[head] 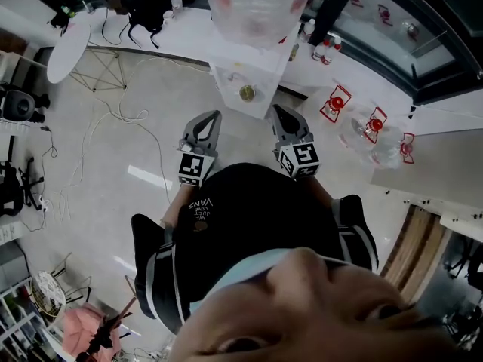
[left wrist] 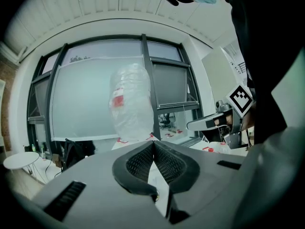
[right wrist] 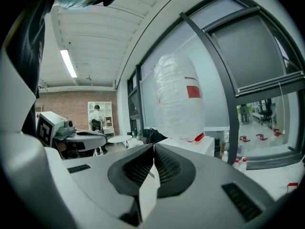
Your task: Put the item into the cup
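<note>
A tall clear plastic-wrapped stack (head: 256,6) with a red label stands on a white pedestal (head: 226,78), and a small round gold item (head: 247,93) lies on the pedestal in front of it. Whether the stack is cups I cannot tell. My left gripper (head: 207,121) and right gripper (head: 281,116) are held side by side just short of the pedestal, both shut with nothing between the pads. The left gripper view shows its jaws (left wrist: 153,144) meeting below the stack (left wrist: 131,106), with the right gripper (left wrist: 209,123) off to the side. In the right gripper view the jaws (right wrist: 153,149) also meet under the stack (right wrist: 178,99).
A white counter (head: 423,153) at the right carries several clear and red items (head: 336,102) and small bottles (head: 324,47). A round white table (head: 68,51) and loose cables (head: 128,115) are on the floor at left. A person (right wrist: 96,116) stands far back by shelves.
</note>
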Motion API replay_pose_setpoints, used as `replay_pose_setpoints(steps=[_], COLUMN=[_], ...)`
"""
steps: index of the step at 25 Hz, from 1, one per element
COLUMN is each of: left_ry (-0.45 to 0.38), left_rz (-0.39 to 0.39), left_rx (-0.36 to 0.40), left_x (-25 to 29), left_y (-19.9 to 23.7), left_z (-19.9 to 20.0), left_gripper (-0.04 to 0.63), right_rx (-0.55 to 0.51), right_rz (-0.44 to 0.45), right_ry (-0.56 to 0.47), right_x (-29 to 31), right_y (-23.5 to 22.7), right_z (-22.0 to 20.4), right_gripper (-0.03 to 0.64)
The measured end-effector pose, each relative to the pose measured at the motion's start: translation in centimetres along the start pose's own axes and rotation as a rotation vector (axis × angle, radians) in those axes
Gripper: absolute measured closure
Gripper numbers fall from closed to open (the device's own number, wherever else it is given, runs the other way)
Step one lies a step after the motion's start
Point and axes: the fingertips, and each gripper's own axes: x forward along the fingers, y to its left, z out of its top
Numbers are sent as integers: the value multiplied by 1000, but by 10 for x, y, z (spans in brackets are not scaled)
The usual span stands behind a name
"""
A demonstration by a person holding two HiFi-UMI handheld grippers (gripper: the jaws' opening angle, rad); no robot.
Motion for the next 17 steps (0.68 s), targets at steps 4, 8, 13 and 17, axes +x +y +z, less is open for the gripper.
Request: replay_pose_setpoints(steps=[4,8,13,17], left_ry=[0,1,2,4], left_rz=[0,-2,1,2], left_rx=[0,-6,-9,-13], left_x=[2,4,4,4], left_y=[-2,-6,-4,-1], left_z=[0,-2,-3,-6], left_gripper=[575,575,575,575], right_rx=[-10,-16,-15,-13], right_rz=[9,10,17,26], right_ry=[-14,-4,-5,2], right_x=[1,-1,3,7], right_y=[-2,-5,-4,0], right_z=[0,-4,-4,-5], right_gripper=[574,574,574,574])
